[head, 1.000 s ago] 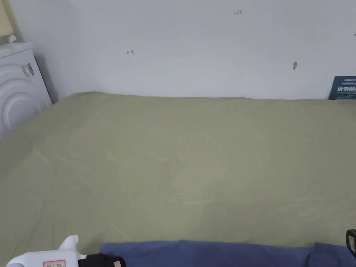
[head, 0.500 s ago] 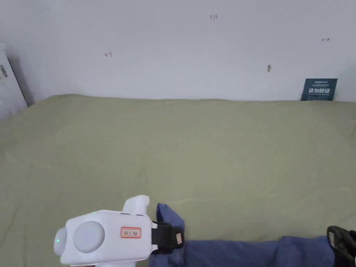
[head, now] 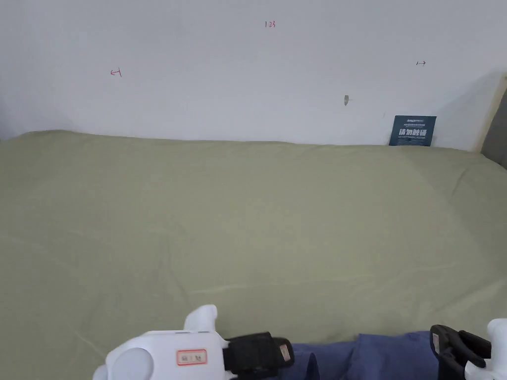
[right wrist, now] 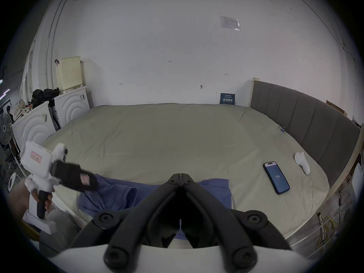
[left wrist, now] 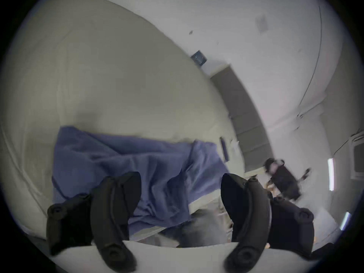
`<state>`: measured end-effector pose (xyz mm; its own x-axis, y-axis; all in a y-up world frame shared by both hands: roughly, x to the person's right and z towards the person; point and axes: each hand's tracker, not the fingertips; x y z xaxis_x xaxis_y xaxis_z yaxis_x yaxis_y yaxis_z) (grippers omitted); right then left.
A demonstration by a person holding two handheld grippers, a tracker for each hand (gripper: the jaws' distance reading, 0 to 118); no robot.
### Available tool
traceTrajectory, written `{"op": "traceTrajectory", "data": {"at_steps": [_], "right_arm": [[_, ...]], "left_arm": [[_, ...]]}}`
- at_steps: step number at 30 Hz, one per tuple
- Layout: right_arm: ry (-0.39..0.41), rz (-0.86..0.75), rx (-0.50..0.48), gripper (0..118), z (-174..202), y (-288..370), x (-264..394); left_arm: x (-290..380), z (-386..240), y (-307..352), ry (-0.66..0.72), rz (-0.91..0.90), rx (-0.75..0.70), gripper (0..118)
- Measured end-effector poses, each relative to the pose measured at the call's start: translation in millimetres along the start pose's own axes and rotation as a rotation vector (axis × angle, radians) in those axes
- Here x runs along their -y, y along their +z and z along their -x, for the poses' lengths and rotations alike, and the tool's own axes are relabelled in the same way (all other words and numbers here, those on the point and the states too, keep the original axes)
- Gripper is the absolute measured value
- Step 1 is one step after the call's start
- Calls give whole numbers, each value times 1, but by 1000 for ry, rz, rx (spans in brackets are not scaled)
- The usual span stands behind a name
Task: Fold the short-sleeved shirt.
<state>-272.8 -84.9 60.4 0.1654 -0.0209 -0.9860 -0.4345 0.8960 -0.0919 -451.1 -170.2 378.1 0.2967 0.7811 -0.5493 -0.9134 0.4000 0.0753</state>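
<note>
Green bed (head: 247, 222): one blue shirt (left wrist: 137, 159); left hand-held gripper (left wrist: 180, 190) agape, right hand-held gripper (right wrist: 180, 175) closed.

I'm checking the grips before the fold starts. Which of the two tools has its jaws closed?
The right tool: its jaws meet tip to tip above the blue shirt. The left tool has its jaws spread wide apart, the shirt visible between them.

Blue short-sleeved cotton shirt (right wrist: 118, 194) lies rumpled along near edge of bed, spread sideways w/ folds and creases, one sleeve bunched at left end.
</note>
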Motion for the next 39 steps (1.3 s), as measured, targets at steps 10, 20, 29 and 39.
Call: {"op": "traceTrajectory", "data": {"at_steps": [10,20,29,39], "right_arm": [[-3,-5,-19,0,1,7,3],[-10,-28,-8,0,-4,22,-1],[-5,-9,-12,0,-4,19,3],[14,-6,-51,0,8,11,3]], "left_arm": [[22,39,-23,17,92,-66,3],[77,28,-96,148,195,90,1],[40,8,-41,76,149,200,10],[-19,127,72,170,180,-101,85]]}}
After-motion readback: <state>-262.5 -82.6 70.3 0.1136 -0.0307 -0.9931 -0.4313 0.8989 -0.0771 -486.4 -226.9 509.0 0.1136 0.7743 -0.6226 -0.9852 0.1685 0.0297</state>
